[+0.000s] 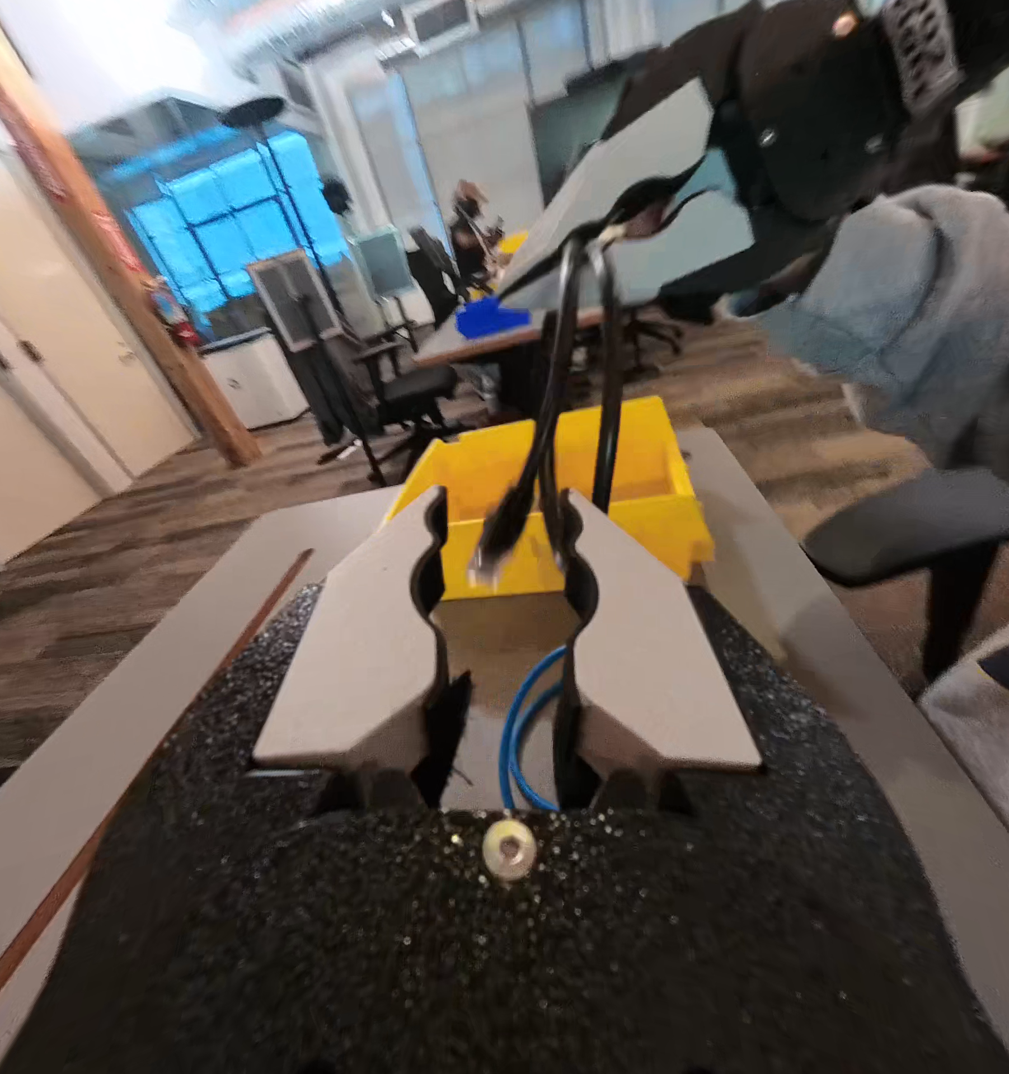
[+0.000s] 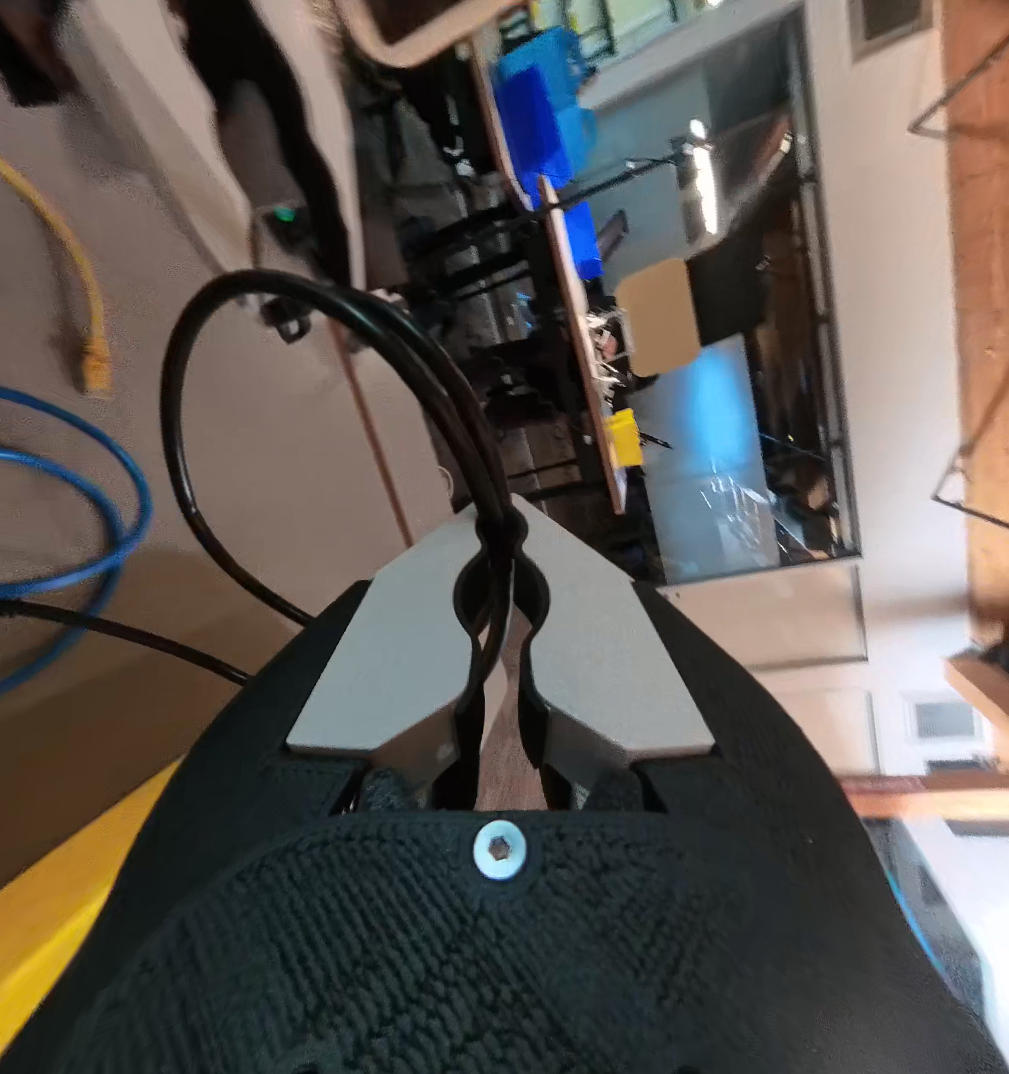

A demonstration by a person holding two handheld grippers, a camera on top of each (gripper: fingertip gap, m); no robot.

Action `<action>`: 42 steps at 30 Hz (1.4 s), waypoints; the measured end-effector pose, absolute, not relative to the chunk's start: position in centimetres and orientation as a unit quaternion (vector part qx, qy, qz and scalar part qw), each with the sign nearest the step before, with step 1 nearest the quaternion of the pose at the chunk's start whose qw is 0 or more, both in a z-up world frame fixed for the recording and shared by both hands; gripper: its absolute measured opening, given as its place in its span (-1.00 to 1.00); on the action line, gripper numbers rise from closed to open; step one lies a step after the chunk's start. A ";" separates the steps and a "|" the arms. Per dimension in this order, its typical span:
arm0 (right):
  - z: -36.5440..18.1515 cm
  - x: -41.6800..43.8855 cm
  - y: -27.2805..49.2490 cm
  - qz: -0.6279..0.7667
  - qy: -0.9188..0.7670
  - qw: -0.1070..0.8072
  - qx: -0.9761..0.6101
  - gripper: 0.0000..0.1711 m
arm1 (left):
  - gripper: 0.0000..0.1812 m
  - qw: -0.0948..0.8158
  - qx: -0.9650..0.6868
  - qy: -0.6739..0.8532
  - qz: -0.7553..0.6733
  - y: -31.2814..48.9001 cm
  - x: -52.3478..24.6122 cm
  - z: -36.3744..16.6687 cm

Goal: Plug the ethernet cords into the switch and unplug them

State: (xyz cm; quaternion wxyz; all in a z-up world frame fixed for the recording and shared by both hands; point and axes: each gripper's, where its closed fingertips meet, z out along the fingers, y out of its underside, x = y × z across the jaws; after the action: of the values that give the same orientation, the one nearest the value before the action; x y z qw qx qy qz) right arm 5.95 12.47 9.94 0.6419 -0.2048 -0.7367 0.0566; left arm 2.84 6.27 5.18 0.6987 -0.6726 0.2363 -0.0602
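My right gripper [image 2: 502, 520] is shut on a looped black ethernet cord [image 2: 211, 325], with two strands pinched between the fingertips. In the left wrist view it [image 1: 630, 221] is held high with the black cord [image 1: 606, 407] hanging down from it. The cord's plug [image 1: 493, 558] dangles in front of the gap of my left gripper [image 1: 505, 497], which is open and empty. A blue cord [image 1: 516, 726] lies on the table under the left fingers. A small dark device with a green light [image 2: 284, 218] sits far off, blurred.
A yellow bin [image 1: 653, 511] stands on the grey table [image 1: 112, 697] just beyond the left fingers. Blue cord loops [image 2: 112, 523] and a yellow cord [image 2: 92, 337] lie on the table. A person's grey sleeve [image 1: 926, 325] is at the right. Office chairs stand behind. Some 9 cm of space lies between my two pairs of fingers.
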 end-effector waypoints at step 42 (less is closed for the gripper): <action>-6.0 16.9 29.7 -0.097 -0.800 0.479 -0.347 -1.00 | -0.81 0.692 -0.693 0.179 -0.095 7.6 0.8 3.4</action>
State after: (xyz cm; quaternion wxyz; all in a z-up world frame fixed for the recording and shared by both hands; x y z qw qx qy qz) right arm 16.87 29.73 -5.96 0.4793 -0.3471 -0.8003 -0.0967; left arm 0.80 7.59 3.40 0.6920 -0.6928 0.1791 -0.0955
